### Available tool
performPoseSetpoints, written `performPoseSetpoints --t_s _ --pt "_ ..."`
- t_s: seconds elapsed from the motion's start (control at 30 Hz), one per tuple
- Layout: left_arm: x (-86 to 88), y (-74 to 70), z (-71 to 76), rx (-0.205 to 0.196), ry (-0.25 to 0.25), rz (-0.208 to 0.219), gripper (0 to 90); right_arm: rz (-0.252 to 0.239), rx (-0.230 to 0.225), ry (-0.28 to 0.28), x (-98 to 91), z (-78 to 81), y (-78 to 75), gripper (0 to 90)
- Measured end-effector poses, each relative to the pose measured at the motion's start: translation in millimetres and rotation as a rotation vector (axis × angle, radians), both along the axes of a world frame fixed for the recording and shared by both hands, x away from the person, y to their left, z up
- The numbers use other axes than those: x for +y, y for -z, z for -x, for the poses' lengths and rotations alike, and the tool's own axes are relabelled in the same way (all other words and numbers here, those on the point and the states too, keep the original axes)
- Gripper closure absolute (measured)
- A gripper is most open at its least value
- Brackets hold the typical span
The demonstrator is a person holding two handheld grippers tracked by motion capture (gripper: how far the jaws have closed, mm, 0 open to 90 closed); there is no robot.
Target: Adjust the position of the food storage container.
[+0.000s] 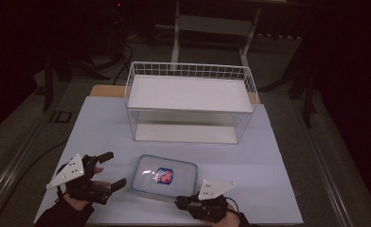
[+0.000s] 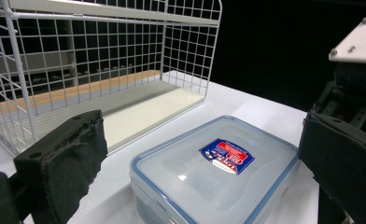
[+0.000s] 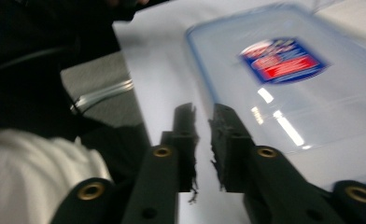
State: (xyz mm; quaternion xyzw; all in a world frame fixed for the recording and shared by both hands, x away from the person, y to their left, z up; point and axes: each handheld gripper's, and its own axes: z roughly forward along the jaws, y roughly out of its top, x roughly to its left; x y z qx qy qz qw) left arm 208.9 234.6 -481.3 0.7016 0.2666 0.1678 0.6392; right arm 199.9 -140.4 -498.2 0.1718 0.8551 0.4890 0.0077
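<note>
A clear plastic container (image 1: 163, 177) with a blue-rimmed lid and a red and blue label lies flat near the table's front edge. My left gripper (image 1: 117, 169) rests to its left, jaws wide open and pointing at it, with nothing between them. In the left gripper view the container (image 2: 214, 172) lies just ahead of the left gripper (image 2: 204, 154). My right gripper (image 1: 180, 202) sits low at the container's near right corner. In the right gripper view the right gripper (image 3: 202, 123) has its jaws almost together beside the lid's edge (image 3: 204, 84), with nothing between them.
A white wire basket (image 1: 189, 71) with a white shelf board stands behind the container, its open side toward me; its mesh (image 2: 92, 56) rises close at the left. The table's front edge (image 1: 174, 223) runs right under both hands. The other gripper's body (image 2: 354, 93) stands at the right.
</note>
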Motion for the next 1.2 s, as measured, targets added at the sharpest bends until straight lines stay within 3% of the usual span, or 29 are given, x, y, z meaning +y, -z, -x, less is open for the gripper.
performPoseSetpoints --t_s 0.1,0.3,0.37,0.67,1.07,1.13,1.2 --pt "-0.6 -0.1 0.0 0.000 0.001 0.001 1.3 0.042 0.004 -0.015 5.2 1.9 5.3 89.4" --pt "-0.3 -0.1 -0.1 -0.003 -0.001 -0.004 1.3 0.129 0.015 -0.020 12.0 2.9 17.1 89.9" --pt "-0.5 0.0 -0.1 -0.003 -0.002 -0.007 1.3 0.136 0.023 -0.014 12.7 1.4 20.2 89.9" --pt "-1.2 1.1 -0.4 0.001 0.003 -0.012 1.4 0.143 0.028 0.015 10.0 -2.9 20.6 90.0" --pt "-2.1 1.4 -0.1 0.000 0.006 -0.019 1.3 0.126 0.030 0.084 -4.7 -15.7 17.2 90.0" --pt "-2.1 1.3 0.1 0.001 0.007 -0.019 1.4 0.132 0.013 0.116 -5.6 -16.6 16.5 90.0" --pt "-2.1 1.7 0.1 0.001 0.010 -0.025 1.3 0.112 0.032 0.112 -8.2 -19.8 15.2 90.0"
